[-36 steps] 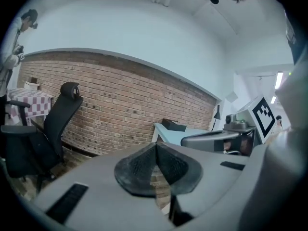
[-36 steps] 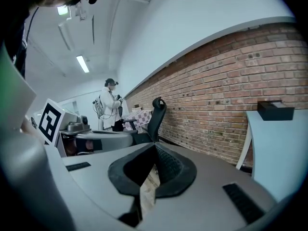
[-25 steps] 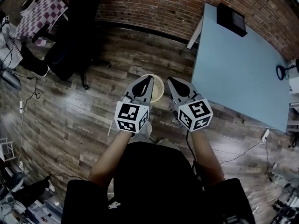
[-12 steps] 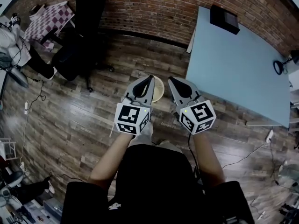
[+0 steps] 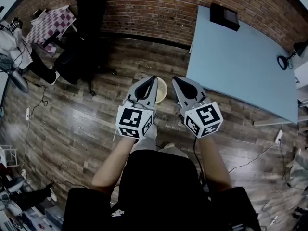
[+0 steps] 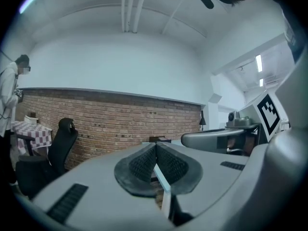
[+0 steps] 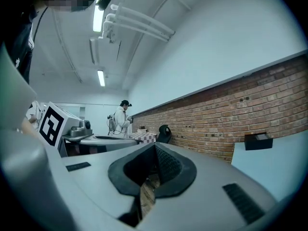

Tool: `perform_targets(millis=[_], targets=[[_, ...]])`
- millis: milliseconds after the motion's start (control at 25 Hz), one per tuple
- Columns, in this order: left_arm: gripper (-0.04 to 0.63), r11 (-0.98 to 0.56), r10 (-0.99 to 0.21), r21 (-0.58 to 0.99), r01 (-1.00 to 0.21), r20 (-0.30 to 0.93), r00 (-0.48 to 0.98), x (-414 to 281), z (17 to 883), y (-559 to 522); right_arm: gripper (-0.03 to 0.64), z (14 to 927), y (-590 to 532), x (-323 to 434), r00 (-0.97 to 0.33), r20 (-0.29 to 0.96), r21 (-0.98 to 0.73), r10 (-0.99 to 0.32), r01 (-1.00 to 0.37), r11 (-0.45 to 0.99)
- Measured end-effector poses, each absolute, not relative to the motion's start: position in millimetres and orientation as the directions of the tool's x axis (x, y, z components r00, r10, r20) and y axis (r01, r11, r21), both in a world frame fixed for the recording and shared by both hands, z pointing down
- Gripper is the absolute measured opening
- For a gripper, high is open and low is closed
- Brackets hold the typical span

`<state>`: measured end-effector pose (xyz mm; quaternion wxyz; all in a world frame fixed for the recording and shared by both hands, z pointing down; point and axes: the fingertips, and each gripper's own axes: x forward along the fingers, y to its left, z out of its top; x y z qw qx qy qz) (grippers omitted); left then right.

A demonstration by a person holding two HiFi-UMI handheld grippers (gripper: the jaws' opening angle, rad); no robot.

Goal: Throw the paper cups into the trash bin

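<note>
No paper cup shows in any view. A round cream bin (image 5: 161, 90) stands on the wooden floor, seen from above, partly hidden behind my left gripper. My left gripper (image 5: 154, 78) and right gripper (image 5: 174, 79) are held side by side at waist height, pointing away from me. The left gripper (image 6: 156, 145) has its ribbed pads pressed together with nothing between them. The right gripper (image 7: 155, 146) also has its tips meeting, and only floor shows through the slit below.
A pale blue table (image 5: 240, 57) stands at the right, with a black box (image 5: 224, 14) at its far corner. A black office chair (image 5: 82, 37) and a checkered table (image 5: 50, 23) are at the left by the brick wall. Cables lie on the floor. A person in white (image 7: 122, 117) stands far off.
Both grippers stay side by side while the scene beneath slides: the table has shifted left and the chair has come further into view. Less of the cream bin shows past the left gripper.
</note>
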<state>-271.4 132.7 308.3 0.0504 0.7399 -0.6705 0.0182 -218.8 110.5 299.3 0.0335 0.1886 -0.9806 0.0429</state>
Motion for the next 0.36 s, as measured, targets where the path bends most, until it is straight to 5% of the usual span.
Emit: perform_targets(millis=[360], targets=[[0.009, -0.081, -0.993, 0.041, -0.996, 0.082, 0.084, -257.2, 285.6, 152.0, 0.003, 275.2, 130.5, -204.0, -0.932, 0.064, -0.058, -0.356, -0.360, 0.931]])
